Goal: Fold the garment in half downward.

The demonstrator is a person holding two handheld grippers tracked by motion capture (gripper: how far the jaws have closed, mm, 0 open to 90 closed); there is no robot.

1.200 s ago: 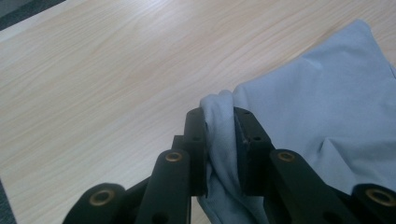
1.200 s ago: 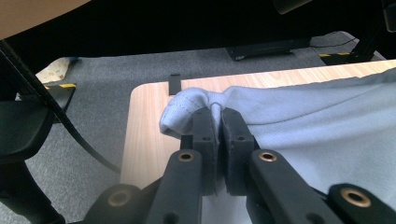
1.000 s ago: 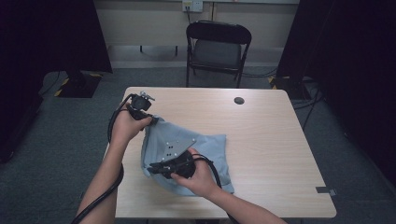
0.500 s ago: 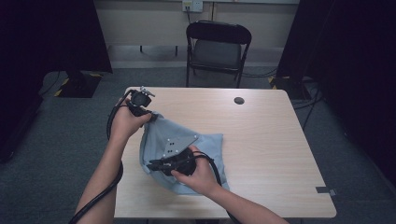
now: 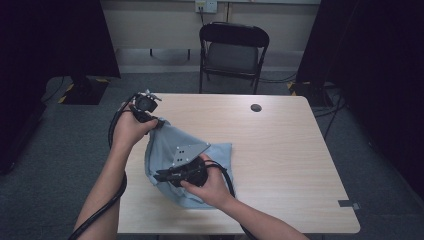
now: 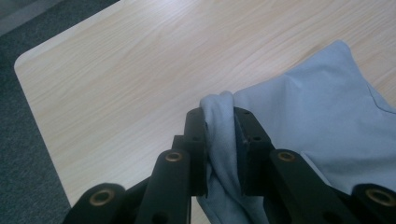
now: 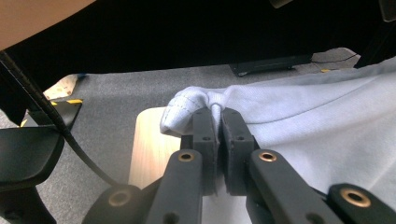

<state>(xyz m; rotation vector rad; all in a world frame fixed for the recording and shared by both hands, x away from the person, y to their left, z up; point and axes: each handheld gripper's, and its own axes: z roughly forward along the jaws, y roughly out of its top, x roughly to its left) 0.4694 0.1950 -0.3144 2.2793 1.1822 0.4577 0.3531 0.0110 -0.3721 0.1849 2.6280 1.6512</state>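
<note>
A: Left tool point(image 6: 219, 140) has its jaws pinched on a bunched edge of the blue cloth point(image 5: 170, 145), at the worktop's point(image 5: 280, 150) left edge. Right tool point(image 7: 218, 135) is clamped nearly flat on another fold, nearer the person.

B: Change vs 1 s ago?

A: Barely any. Both hands hold position; cloth drapes slightly differently between the 2 grips. My read: stretched out ready for a fold, not yet laid flat.

B: Orientation?

A: Long axis runs from the left grip diagonally toward the right one; the loose end trails right.
</note>
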